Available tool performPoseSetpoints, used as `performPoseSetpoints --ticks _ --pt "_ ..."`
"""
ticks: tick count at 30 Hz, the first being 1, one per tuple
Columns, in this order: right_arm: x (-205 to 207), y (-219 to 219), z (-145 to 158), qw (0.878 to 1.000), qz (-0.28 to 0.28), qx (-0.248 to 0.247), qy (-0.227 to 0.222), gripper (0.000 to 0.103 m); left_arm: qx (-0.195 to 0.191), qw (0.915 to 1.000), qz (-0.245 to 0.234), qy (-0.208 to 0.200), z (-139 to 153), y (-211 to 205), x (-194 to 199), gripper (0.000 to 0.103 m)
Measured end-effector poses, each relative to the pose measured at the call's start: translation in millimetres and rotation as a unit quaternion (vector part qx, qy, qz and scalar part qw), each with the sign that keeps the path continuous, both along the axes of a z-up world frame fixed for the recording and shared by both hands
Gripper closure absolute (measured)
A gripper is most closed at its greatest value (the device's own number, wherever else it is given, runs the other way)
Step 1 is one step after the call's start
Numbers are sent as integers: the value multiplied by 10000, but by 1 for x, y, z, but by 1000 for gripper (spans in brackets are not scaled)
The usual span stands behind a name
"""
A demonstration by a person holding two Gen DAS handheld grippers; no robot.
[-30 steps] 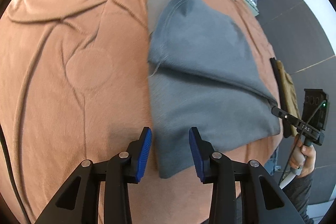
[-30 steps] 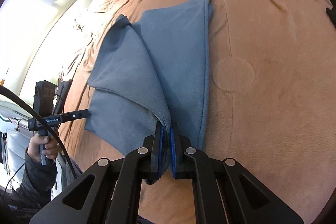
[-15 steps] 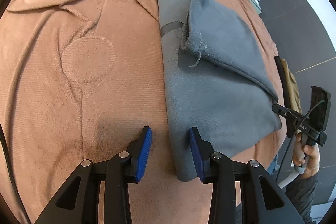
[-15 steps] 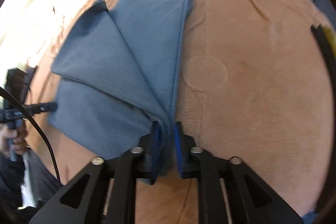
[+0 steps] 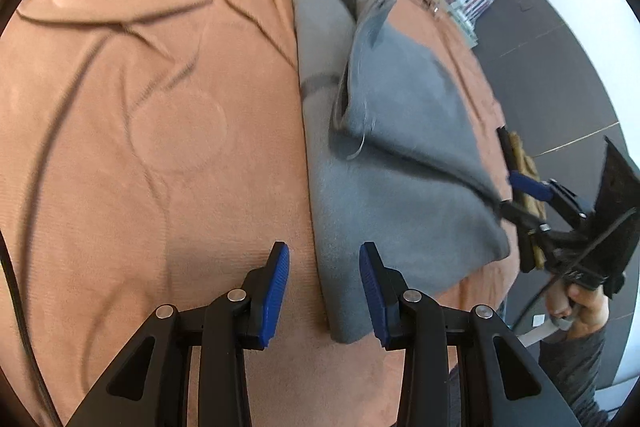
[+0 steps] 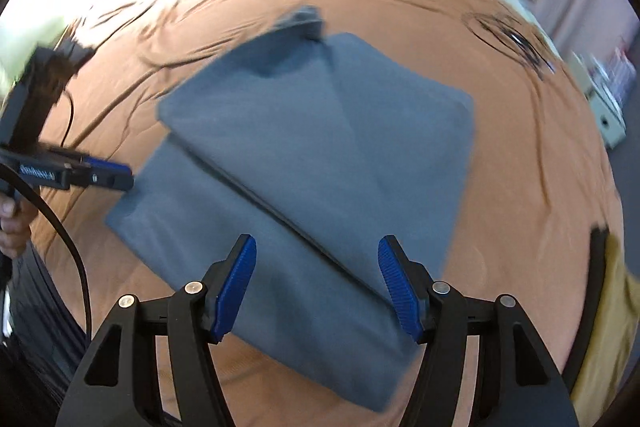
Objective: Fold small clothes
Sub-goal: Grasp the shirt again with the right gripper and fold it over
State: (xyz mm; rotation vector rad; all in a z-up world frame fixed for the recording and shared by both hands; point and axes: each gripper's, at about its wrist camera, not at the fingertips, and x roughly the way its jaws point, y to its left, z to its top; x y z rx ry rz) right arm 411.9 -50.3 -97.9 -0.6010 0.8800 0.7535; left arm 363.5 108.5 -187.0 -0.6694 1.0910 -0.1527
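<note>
Across a rust-brown bed (image 6: 540, 147), a grey garment (image 6: 320, 167) is lying partly folded, one flap over its body, as the right claw (image 6: 318, 279) is just releasing it and the left claw (image 5: 324, 287) is hovering open at its corner, further folds likely remaining.

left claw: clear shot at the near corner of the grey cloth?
Probably yes. The left claw stands open with the grey cloth's near corner between its pads, unpinched; nothing covers it, and the right claw is open above another part.
</note>
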Motion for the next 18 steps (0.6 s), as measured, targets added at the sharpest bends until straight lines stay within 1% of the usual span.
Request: performPoseSetpoints --ticks 1,7,13,15,16,18 --pt "-3 12 -4 9998 137 -105 -31 41 -13 10000 58 -31 3 5 -3 64" --pt "5 57 -25 9969 500 -565 -229 41 -40 9988 473 -148 14 49 -23 64" --pt "18 97 -47 9936 623 -837 -433 41 -75 9964 827 -168 15 83 -38 64" --pt "24 109 -55 9933 612 -857 -471 46 -77 9958 897 -174 15 87 -38 64" --pt "29 113 -58 9940 570 -828 -434 49 -85 9954 943 -165 14 91 -39 64" --pt "37 117 -60 9956 479 -691 -417 62 -109 9950 981 -136 12 97 -40 64"
